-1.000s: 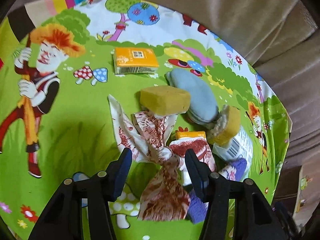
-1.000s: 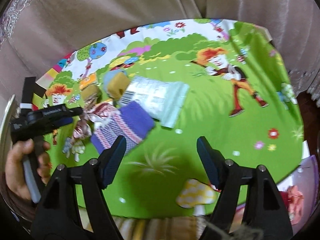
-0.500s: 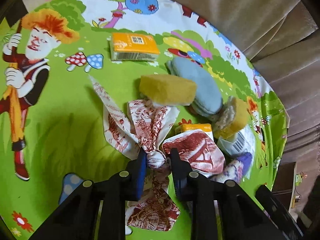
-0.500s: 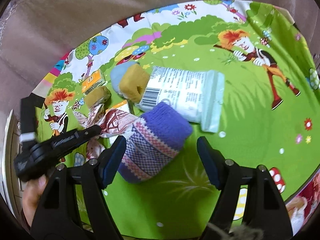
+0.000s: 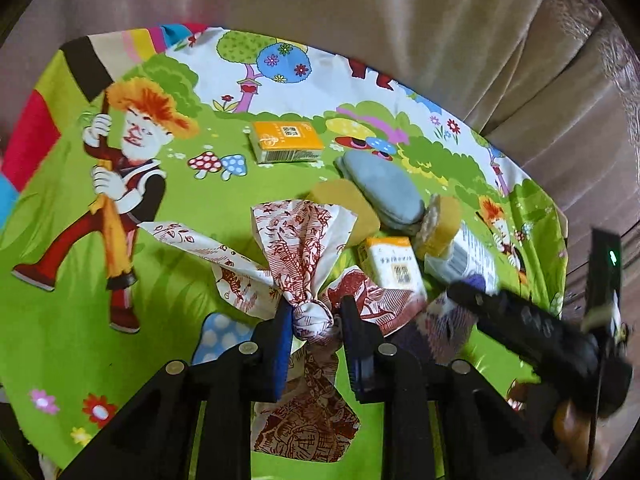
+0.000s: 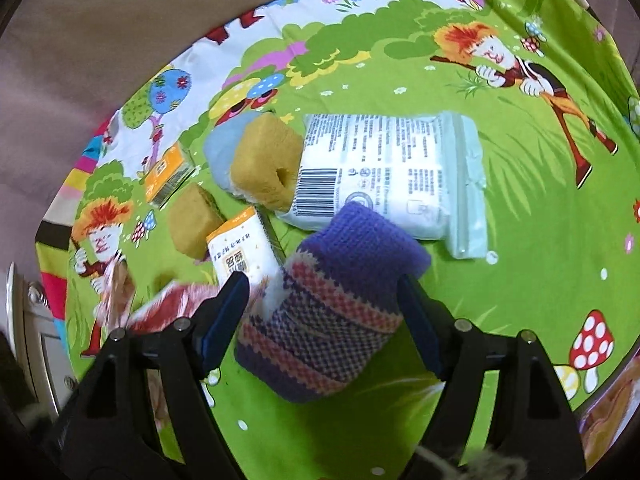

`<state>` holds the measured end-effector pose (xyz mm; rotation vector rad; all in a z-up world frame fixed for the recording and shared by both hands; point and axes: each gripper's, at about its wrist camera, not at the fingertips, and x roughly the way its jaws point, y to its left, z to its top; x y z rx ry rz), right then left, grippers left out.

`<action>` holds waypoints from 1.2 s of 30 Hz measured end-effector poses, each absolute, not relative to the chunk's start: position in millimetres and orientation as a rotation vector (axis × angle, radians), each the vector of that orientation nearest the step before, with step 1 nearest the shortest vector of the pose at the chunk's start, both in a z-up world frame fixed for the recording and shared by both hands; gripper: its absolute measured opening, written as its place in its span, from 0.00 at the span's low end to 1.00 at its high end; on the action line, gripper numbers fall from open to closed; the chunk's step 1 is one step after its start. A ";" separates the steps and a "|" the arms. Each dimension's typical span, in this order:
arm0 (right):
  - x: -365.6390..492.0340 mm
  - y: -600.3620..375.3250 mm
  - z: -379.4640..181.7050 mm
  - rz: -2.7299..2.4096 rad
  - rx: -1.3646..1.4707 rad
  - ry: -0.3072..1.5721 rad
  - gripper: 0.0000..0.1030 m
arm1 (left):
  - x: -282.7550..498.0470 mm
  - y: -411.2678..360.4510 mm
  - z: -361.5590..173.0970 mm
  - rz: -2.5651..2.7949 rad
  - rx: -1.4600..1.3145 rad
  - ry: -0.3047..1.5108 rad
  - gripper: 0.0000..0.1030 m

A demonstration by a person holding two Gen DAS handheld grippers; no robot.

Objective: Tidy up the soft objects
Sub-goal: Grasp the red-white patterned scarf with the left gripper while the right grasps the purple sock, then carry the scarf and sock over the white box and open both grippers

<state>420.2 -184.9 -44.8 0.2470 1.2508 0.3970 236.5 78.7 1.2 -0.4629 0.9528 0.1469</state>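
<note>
One knotted red-and-white printed cloth [image 5: 308,276] (ends splayed out)

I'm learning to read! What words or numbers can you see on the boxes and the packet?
None of it reads clearly.
Orange box: a square code and a barcode strip, print too small.
White and orange box: large characters and a square code, too blurred to make out.
White packet: barcode, round marks and dense fine print, all too small.
</note>
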 end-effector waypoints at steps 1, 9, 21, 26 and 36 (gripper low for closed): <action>421.3 -184.0 -47.7 0.384 0.256 1.259 0.78 | 231.9 78.5 0.1 0.147 -0.461 0.952 0.24; 419.3 -186.0 -76.5 0.319 0.272 1.314 0.87 | 210.3 81.7 -8.8 0.157 -0.473 0.952 0.24; 400.7 -188.6 -68.4 0.407 0.156 1.226 0.31 | 197.1 68.8 -3.8 0.159 -0.446 0.936 0.24; 387.0 -197.8 -52.3 0.429 0.127 1.175 0.30 | 191.6 56.3 3.6 0.142 -0.420 0.918 0.24; 362.0 -232.8 -12.1 0.423 0.072 1.047 0.30 | 179.2 23.5 23.2 0.097 -0.378 0.881 0.24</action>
